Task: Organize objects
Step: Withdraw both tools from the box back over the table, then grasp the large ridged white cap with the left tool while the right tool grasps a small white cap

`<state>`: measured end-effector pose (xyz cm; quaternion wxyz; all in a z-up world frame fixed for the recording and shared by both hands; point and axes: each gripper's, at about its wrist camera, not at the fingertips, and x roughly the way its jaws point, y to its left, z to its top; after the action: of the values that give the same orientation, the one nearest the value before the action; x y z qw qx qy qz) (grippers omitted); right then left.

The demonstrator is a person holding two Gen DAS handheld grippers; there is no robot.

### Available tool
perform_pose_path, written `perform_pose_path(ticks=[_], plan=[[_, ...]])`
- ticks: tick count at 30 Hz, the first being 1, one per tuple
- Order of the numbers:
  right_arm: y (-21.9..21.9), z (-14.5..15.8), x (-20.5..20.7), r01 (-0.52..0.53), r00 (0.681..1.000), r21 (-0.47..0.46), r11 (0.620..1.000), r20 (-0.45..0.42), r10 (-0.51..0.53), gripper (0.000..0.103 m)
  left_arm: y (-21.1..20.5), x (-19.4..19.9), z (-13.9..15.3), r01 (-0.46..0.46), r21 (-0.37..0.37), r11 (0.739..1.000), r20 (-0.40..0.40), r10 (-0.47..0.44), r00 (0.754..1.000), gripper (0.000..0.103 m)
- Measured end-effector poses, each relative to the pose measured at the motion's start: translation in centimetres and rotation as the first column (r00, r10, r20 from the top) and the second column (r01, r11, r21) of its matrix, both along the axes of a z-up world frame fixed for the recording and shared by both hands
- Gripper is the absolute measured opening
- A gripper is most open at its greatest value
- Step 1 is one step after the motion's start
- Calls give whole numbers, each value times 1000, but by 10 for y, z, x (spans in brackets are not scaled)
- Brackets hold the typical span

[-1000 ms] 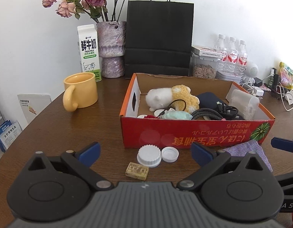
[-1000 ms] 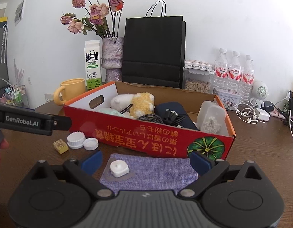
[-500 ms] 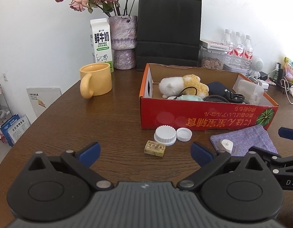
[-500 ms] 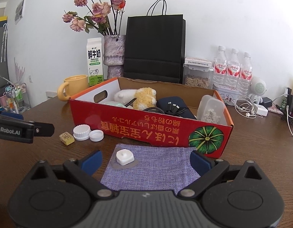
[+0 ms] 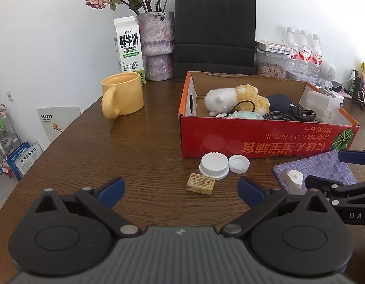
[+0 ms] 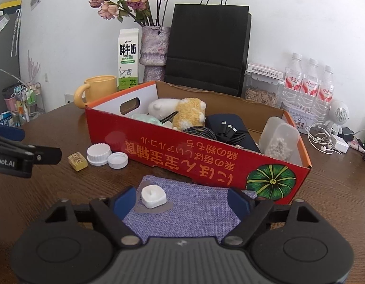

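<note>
right hand-held gripper [image 6: 182, 202] closing, pads astride purple cloth [image 6: 182, 209] | brown wooden table [image 6: 336, 189] | white wall [image 6: 300, 16]

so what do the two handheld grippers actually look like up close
Both match: the left gripper and right gripper have black linkage arms with silver pivot screws, round black discs, a ribbed grey body and blue finger pads. White lettering marks their black sides.

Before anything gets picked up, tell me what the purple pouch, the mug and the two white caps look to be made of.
Purple pouch: woven fabric, matte; a coarse linen-like weave shows, and it lies flat and limp.
Mug: probably glazed ceramic; thick yellow walls with a soft sheen.
Two white caps: moulded plastic, smooth and slightly glossy; the larger one has a ridged rim.
</note>
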<state>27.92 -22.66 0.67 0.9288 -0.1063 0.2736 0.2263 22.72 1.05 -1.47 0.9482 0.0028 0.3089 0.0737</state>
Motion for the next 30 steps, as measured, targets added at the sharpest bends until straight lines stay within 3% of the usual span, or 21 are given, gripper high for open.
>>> perform_pose_path(ticks=[11,19,23,27,29,30], plan=[[11,-10,23,-66,996,-7,998,-68,65,72,-3,35,-16,6,15,1000,-45,-5,999,103],[10,-15,35,-73,991,39,997,-110,77,46,-4,59,-27,20,6,1000,-57,-20,998,103],[12,-17,38,-85,990,54,995,-112,90,41,-5,65,-33,19,4,1000,-55,-19,998,103],[14,-18,38,-100,988,65,993,-111,107,32,-4,67,-36,48,-26,998,-52,-49,997,86],[15,-18,36,-103,988,63,993,-105,109,30,-4,67,-37,67,-42,997,-52,-69,996,66],[15,-18,36,-104,989,63,993,-102,110,28,-5,66,-36,78,-46,996,-46,-80,996,62]])
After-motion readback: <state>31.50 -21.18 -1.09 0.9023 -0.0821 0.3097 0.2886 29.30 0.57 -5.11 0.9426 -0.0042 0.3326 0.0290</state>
